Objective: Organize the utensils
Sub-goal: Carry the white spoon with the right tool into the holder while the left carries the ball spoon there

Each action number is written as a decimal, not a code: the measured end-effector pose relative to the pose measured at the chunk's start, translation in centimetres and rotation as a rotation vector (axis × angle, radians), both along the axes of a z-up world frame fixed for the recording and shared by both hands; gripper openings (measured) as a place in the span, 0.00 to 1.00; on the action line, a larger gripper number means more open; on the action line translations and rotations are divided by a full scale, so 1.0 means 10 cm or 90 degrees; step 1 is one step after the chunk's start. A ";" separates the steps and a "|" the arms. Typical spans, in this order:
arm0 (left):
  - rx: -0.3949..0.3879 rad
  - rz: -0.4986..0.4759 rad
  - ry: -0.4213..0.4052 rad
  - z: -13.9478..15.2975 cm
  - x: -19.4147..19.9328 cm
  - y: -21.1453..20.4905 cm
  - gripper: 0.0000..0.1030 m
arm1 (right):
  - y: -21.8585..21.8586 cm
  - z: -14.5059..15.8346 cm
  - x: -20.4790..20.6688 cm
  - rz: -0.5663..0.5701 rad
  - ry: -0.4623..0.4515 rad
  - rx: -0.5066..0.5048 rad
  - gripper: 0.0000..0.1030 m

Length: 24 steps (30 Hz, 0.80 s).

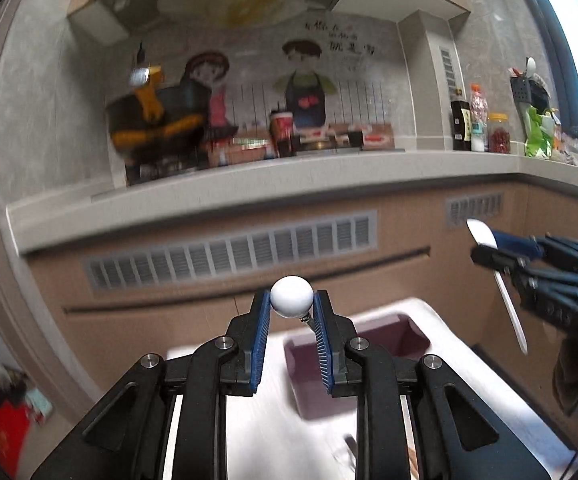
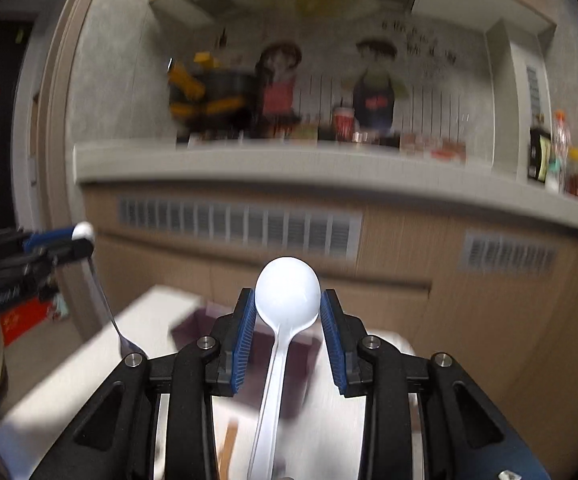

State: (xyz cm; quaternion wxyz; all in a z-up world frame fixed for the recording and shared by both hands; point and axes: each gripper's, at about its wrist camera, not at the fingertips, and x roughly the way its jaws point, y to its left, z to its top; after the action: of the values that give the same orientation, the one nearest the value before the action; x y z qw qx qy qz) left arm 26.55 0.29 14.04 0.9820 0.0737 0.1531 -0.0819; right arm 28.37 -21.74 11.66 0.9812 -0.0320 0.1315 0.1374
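My left gripper is shut on a metal spoon with a white ball end, held in the air above the white table. From the right wrist view the same spoon's metal handle hangs down from the left gripper, its bowl low near the table. My right gripper is shut on the bowl of a white plastic spoon, whose handle runs back toward the camera. It also shows in the left wrist view, held by the right gripper. A dark purple tray sits on the table below both.
A grey kitchen counter runs across ahead with a dark pot, a red cup, bottles and jars. Brown cabinet fronts with vents stand below it. A wooden stick lies on the table.
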 end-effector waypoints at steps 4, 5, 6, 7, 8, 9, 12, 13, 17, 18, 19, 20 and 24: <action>0.013 0.007 -0.015 0.03 0.30 0.00 0.22 | 0.07 0.07 0.30 -0.008 -0.029 0.016 0.30; 0.011 0.006 -0.010 0.01 0.38 0.01 0.22 | 0.09 0.05 0.39 -0.016 -0.030 0.016 0.30; 0.010 0.006 -0.003 -0.02 0.47 0.01 0.22 | 0.11 0.02 0.49 -0.023 -0.027 0.019 0.30; 0.008 0.007 0.005 -0.06 0.55 0.03 0.22 | 0.13 0.00 0.57 -0.026 -0.022 0.022 0.30; 0.003 0.007 0.015 -0.09 0.63 0.01 0.22 | 0.15 -0.05 0.67 -0.031 -0.014 0.025 0.30; -0.004 0.006 0.026 -0.14 0.71 0.02 0.22 | 0.17 -0.10 0.75 -0.036 -0.006 0.026 0.30; -0.013 0.008 0.050 -0.28 0.90 0.02 0.22 | 0.25 -0.27 0.94 -0.055 -0.006 0.021 0.30; -0.013 0.007 0.058 -0.32 0.96 0.00 0.22 | 0.28 -0.35 1.00 -0.060 -0.004 0.020 0.30; -0.013 0.001 0.100 -0.55 1.18 -0.05 0.22 | 0.30 -0.63 1.21 -0.064 0.029 0.032 0.31; -0.016 -0.001 0.110 -0.60 1.21 -0.07 0.23 | 0.30 -0.69 1.24 -0.060 0.041 0.031 0.31; -0.018 -0.007 0.124 -0.66 1.25 -0.08 0.25 | 0.30 -0.76 1.26 -0.053 0.055 0.028 0.33; -0.022 -0.014 0.140 -0.72 1.29 -0.10 0.29 | 0.30 -0.82 1.27 -0.048 0.069 0.024 0.41; -0.038 -0.020 0.163 -0.89 1.31 -0.13 0.45 | 0.19 -0.94 1.19 -0.057 0.093 0.010 0.51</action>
State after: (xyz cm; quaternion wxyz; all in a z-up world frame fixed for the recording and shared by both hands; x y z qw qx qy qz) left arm 39.62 -0.99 5.18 0.9547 0.0358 0.2739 -0.1109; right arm 40.26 -19.88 2.23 0.9744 -0.0084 0.2031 0.0962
